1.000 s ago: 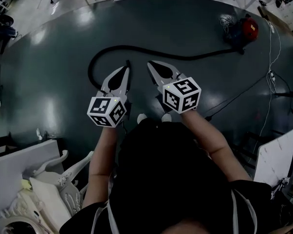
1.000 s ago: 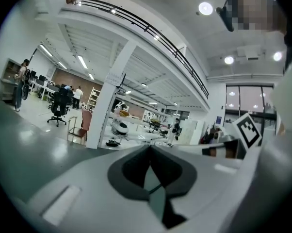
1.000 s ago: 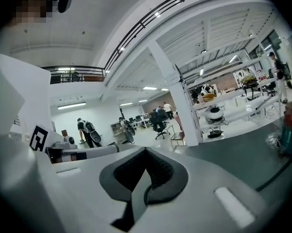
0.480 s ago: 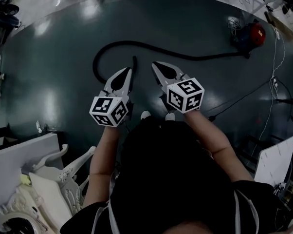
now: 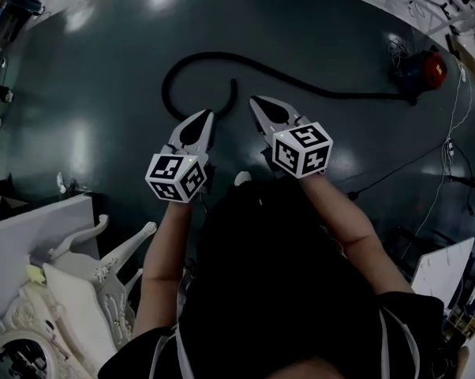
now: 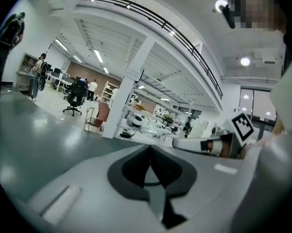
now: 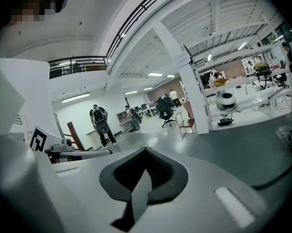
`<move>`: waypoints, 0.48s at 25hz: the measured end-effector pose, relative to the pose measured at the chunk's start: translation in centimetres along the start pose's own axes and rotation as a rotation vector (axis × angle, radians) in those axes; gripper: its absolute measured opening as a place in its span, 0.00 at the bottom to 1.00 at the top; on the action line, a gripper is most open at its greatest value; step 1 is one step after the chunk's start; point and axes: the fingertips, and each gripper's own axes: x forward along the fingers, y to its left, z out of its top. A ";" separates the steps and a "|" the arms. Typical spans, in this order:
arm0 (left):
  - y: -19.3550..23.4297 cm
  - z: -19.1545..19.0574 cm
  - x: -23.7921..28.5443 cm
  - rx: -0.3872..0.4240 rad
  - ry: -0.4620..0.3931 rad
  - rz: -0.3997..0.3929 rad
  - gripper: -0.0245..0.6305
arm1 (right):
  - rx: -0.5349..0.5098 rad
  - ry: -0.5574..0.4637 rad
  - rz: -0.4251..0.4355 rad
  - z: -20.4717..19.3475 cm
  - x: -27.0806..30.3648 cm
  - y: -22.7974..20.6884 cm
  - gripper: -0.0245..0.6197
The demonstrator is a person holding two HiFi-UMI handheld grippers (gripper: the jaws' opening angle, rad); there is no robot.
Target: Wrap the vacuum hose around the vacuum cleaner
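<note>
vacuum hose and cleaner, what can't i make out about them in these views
Vacuum cleaner: head view, too small and far to show where the hose joins it.
Hose's near end: head view, black on dark floor, fitting unclear.
Right gripper view: one short stretch of hose, cut off by the right edge.
Left gripper view: neither shows.

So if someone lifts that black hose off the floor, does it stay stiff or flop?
Probably floppy: the hose lies in a loose loop, so it would likely sag either side of a grip. Its far end seems joined to the red vacuum cleaner, so pulling might drag that along.
</note>
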 end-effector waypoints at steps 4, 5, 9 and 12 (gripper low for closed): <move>1.7 -1.1 0.2 0.019 0.030 0.021 0.05 | -0.013 0.031 0.015 -1.0 1.9 0.5 0.03; 2.0 -1.4 0.3 0.015 0.034 0.026 0.05 | -0.010 0.042 0.020 -1.3 2.2 0.6 0.03; 2.8 -2.1 1.2 -0.024 0.040 0.030 0.05 | 0.000 0.078 0.035 -2.0 3.6 0.1 0.03; 3.6 -2.1 2.2 -0.026 0.042 0.032 0.05 | 0.000 0.090 0.044 -1.8 5.1 -0.8 0.03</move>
